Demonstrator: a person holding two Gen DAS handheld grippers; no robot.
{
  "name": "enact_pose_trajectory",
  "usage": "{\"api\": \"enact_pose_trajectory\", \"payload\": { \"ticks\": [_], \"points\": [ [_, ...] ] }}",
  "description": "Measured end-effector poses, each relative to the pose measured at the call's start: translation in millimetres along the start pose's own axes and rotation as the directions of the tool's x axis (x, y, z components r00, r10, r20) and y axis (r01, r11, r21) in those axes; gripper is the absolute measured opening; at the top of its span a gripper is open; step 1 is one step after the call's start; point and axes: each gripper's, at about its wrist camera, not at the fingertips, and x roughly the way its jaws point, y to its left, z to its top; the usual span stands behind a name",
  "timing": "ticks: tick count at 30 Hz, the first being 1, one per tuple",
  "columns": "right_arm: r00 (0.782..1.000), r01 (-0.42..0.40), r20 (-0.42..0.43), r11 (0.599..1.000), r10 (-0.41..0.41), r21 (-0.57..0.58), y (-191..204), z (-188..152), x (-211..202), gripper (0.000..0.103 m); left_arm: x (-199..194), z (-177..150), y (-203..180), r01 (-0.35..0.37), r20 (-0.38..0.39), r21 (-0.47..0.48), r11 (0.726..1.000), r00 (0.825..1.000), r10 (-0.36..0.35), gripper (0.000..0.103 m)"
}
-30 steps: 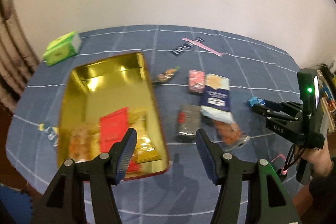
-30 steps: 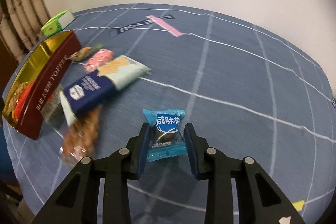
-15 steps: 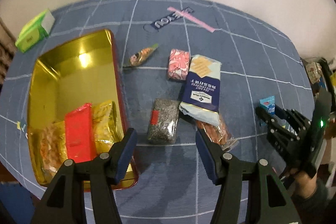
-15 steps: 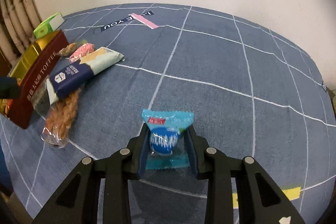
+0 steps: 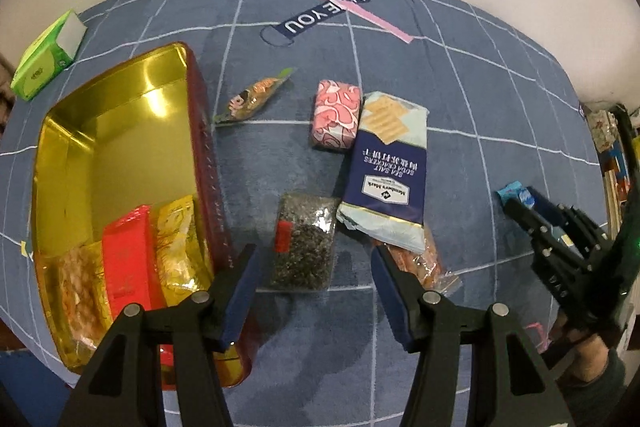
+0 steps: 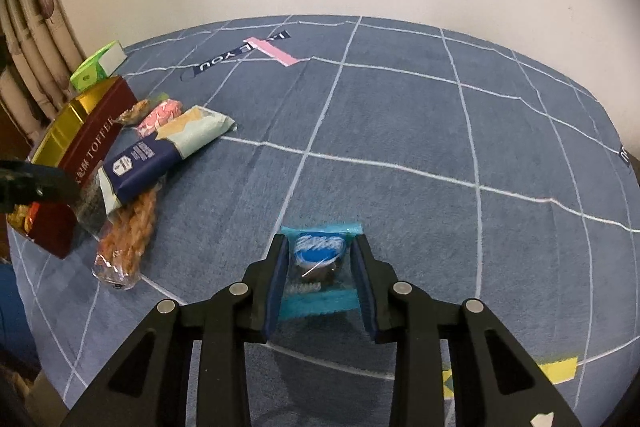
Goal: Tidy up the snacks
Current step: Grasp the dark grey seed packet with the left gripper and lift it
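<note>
Gold-lined red tin [image 5: 120, 131]; pink swirl-patterned packet [image 5: 335, 115]; navy-and-mint cracker pack [image 5: 386, 171]; blue surface [image 6: 400, 131] (white grid lines).

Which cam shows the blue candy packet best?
Right wrist view: the blue candy packet sits large and centred, pinched in the right claw. The left wrist view shows only its tip at the far right, mostly hidden by that claw.

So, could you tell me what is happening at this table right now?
A person is sorting snacks into a gold tin with two handheld grippers. The right gripper is shut on a small blue candy packet, while the open left gripper hangs above a dark seed packet. The cracker pack lies loose on the blue cloth.
</note>
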Motion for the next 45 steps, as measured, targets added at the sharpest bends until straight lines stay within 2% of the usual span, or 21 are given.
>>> {"api": "enact_pose_trajectory", "payload": {
  "ticks": [4, 8, 17, 19, 21, 22, 30, 35, 45],
  "points": [
    [1.0, -0.029, 0.003, 1.0, 0.029, -0.008, 3, 7, -2, 0.032, 7, -1, 2, -0.023, -0.003, 0.0, 1.0, 1.0, 0.023, 0.058],
    [0.998, -0.056, -0.007, 0.998, 0.056, -0.014, 4, 11, -1, 0.032, 12, -2, 4, -0.016, -0.005, -0.001, 1.0, 1.0, 0.016, 0.058],
    [0.999, -0.033, -0.045, 0.999, 0.032, -0.035, 7, 9, 10, 0.037, 26, -1, 0, -0.008, 0.0, 0.008, 1.0, 1.0, 0.008, 0.058],
    [0.998, -0.032, -0.046, 0.999, 0.03, -0.026, 6, 7, 11, 0.037, 28, -1, -2, -0.023, 0.008, 0.013, 1.0, 1.0, 0.023, 0.05],
    [0.998, -0.035, -0.054, 0.999, 0.034, -0.017, 4, 6, 14, 0.037, 29, -2, -2, -0.026, 0.013, 0.022, 0.999, 1.0, 0.025, 0.038],
    [0.998, -0.037, -0.05, 0.999, 0.037, -0.013, 4, 5, 14, 0.037, 30, -2, -2, -0.014, 0.011, 0.02, 1.0, 1.0, 0.014, 0.037],
    [0.999, -0.028, -0.044, 1.0, 0.028, -0.005, 4, 4, 13, 0.033, 30, -3, -3, -0.011, 0.024, 0.013, 1.0, 1.0, 0.01, 0.036],
    [0.999, -0.02, -0.038, 1.0, 0.021, 0.007, 2, 2, 10, 0.029, 28, -6, 3, 0.025, 0.02, -0.027, 0.999, 0.999, -0.025, 0.035],
    [0.999, -0.015, -0.029, 1.0, 0.015, 0.018, 2, -1, 5, 0.026, 16, -13, 4, 0.024, 0.021, -0.04, 0.999, 1.0, -0.023, 0.035]
  ]
}}
